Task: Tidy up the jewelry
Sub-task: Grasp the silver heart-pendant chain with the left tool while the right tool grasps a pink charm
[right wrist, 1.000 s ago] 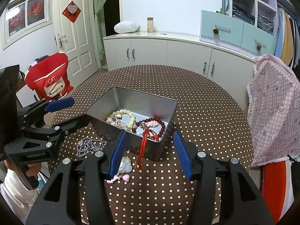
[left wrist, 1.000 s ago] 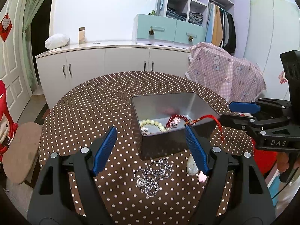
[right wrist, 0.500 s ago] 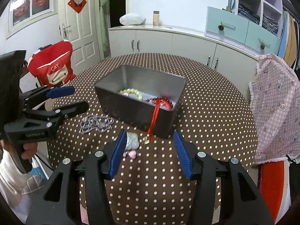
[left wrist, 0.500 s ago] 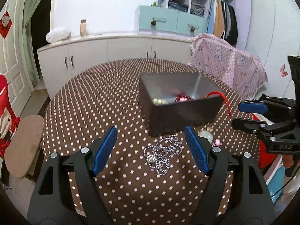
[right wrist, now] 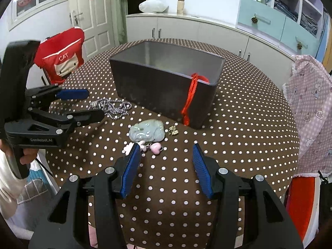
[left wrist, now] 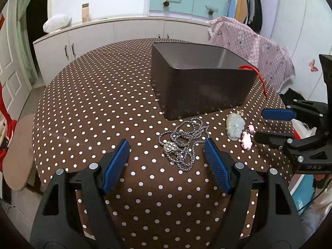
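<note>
A grey metal box (left wrist: 203,91) (right wrist: 166,87) stands on the polka-dot table (left wrist: 93,103). A red cord (right wrist: 191,97) (left wrist: 260,78) hangs over the box's near wall. A silver chain necklace (left wrist: 182,145) (right wrist: 112,108) lies in front of the box. A pale jade pendant (left wrist: 234,126) (right wrist: 147,132) with pink charms (left wrist: 247,139) (right wrist: 155,147) lies beside it. My left gripper (left wrist: 167,155) (right wrist: 83,103) is open, low over the necklace. My right gripper (right wrist: 166,161) (left wrist: 269,124) is open, just short of the pendant.
White cabinets (left wrist: 124,35) and teal drawers (left wrist: 186,2) line the back wall. A pink checked cloth (left wrist: 259,47) (right wrist: 311,103) drapes a chair by the table's right. A red chair cover (right wrist: 62,58) stands at the left. The table edge runs close below both grippers.
Both grippers have dropped lower and closer to the table. The box's inside has gone out of view. The left gripper now straddles the necklace; the right has neared the pendant.
</note>
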Demonstrator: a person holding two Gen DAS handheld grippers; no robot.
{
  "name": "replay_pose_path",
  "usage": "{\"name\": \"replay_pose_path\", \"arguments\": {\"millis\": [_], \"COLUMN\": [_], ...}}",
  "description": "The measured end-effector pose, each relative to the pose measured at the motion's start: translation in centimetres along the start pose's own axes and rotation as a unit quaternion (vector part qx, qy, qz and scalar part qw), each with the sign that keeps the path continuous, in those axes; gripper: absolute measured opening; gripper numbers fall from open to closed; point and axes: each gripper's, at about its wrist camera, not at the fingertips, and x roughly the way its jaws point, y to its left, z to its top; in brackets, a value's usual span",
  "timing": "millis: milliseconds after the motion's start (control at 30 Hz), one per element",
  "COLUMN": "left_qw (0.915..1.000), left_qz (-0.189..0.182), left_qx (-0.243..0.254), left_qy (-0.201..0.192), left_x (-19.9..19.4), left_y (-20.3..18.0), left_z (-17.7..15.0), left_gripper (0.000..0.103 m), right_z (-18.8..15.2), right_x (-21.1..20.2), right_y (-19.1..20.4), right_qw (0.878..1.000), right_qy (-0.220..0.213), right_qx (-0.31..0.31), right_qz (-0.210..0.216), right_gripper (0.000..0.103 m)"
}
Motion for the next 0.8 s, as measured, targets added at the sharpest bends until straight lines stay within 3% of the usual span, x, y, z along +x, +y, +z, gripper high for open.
{"name": "replay_pose_path", "arguments": {"millis": [100, 167, 200, 233, 267, 300, 467, 800], "left_qw": [0.9998, 0.9991, 0.9992, 0.9993, 0.9993, 0.9994, 0.9999, 0.9998], "left_qz": [0.01, 0.025, 0.018, 0.011, 0.013, 0.015, -0.001, -0.005], "left_qx": [0.016, 0.033, 0.036, 0.035, 0.034, 0.032, 0.014, -0.002], "left_qy": [0.003, 0.002, 0.001, 0.0, 0.001, 0.002, -0.002, -0.02], "left_x": [0.3, 0.4, 0.3, 0.2, 0.2, 0.2, 0.4, -0.2], "left_y": [-0.6, -1.0, -1.0, -1.0, -1.0, -0.8, 0.2, 1.3], "left_z": [0.0, 0.0, 0.0, 0.1, 0.2, 0.3, 0.5, 0.3], "left_gripper": [0.072, 0.061, 0.055, 0.038, 0.028, 0.026, 0.025, 0.024], "right_z": [-0.1, 0.0, 0.0, 0.1, 0.2, 0.3, 0.5, 0.5], "right_x": [0.3, 0.6, 0.6, 0.7, 0.8, 0.8, 1.0, 0.4], "right_y": [0.3, 0.5, 0.6, 0.7, 0.8, 0.8, 1.4, 1.0], "right_qw": [1.0, 1.0, 1.0, 1.0, 1.0, 0.999, 0.999, 0.999], "right_qy": [0.002, 0.002, 0.0, -0.002, -0.002, -0.001, -0.005, -0.006], "right_qx": [-0.009, -0.015, -0.018, -0.023, -0.026, -0.027, -0.037, -0.023], "right_qz": [0.005, 0.006, 0.006, 0.009, 0.016, 0.027, 0.031, 0.031], "right_gripper": [0.047, 0.043, 0.042, 0.041, 0.033, 0.024, 0.007, 0.007]}}
